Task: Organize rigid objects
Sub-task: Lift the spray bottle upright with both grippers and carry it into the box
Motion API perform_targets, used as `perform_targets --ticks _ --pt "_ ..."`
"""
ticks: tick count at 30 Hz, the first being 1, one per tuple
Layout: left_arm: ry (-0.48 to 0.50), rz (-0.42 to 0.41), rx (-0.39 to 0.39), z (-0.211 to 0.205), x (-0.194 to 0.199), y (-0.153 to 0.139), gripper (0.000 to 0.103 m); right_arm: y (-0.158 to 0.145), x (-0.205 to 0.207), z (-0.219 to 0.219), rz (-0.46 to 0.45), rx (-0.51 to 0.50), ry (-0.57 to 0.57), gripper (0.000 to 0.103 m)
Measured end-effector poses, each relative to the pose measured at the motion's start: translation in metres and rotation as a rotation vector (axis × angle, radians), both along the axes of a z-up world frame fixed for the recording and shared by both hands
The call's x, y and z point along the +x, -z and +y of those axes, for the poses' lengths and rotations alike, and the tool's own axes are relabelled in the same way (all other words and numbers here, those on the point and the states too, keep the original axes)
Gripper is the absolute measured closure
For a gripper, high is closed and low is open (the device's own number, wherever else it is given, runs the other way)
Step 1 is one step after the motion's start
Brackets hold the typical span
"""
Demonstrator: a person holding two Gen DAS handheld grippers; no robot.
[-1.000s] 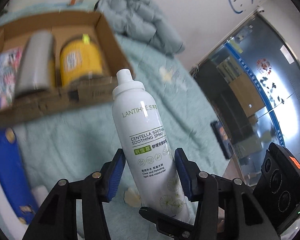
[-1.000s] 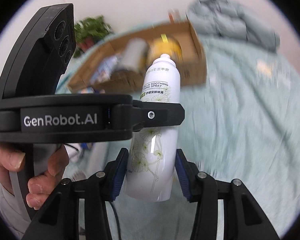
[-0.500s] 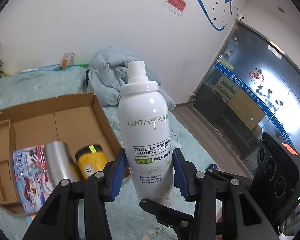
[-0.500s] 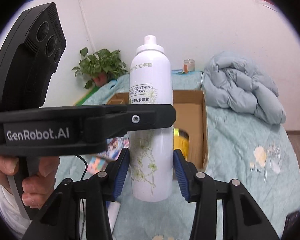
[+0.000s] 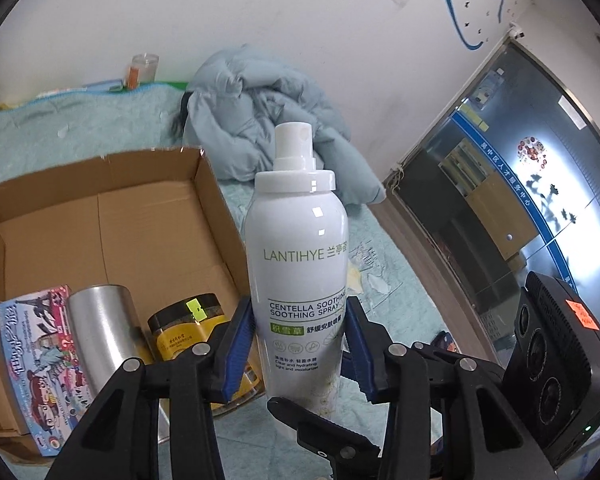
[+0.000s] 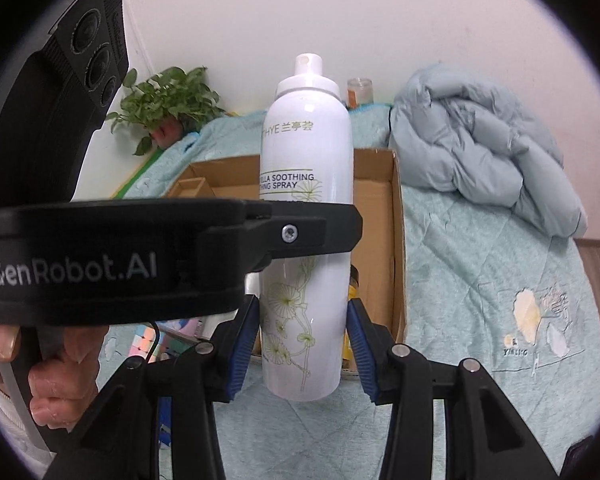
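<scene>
white spray can (image 5: 298, 264) upright | my left gripper (image 5: 298, 344) and right gripper (image 6: 302, 344) both clamp its body | smooth, rigid, probably light, slippery; i'd grip mid-body

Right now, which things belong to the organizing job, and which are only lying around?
Job:
- white spray bottle, gripped by left gripper and right gripper
- cardboard box
- steel tumbler
- yellow jar
- illustrated box

Lying about:
- blue jacket
- potted plant
- glass candle
</scene>
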State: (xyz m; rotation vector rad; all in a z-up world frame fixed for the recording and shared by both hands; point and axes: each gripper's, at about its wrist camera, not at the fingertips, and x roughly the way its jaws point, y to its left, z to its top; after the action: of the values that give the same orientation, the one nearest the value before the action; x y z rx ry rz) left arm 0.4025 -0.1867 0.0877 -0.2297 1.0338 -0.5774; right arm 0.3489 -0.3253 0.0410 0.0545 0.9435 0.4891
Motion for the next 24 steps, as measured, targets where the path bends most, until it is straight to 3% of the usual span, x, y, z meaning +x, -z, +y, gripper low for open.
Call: perform_targets --ticks 11,19,24 --pt "-0.004 0.153 -0.004 -0.008 0.035 0.084 0.061 0.059 0.025 -0.005 0.172 0.019 0.022 0.059" --pt "-0.020 0.209 -0.030 -0.006 0.050 0.097 0.061 0.063 0.032 -0.008 0.195 0.045 0.030 0.060" --pt "-0.039 0.230 -0.007 -0.006 0.053 0.098 0.061 0.066 0.036 -0.009 0.218 0.082 0.029 0.059"
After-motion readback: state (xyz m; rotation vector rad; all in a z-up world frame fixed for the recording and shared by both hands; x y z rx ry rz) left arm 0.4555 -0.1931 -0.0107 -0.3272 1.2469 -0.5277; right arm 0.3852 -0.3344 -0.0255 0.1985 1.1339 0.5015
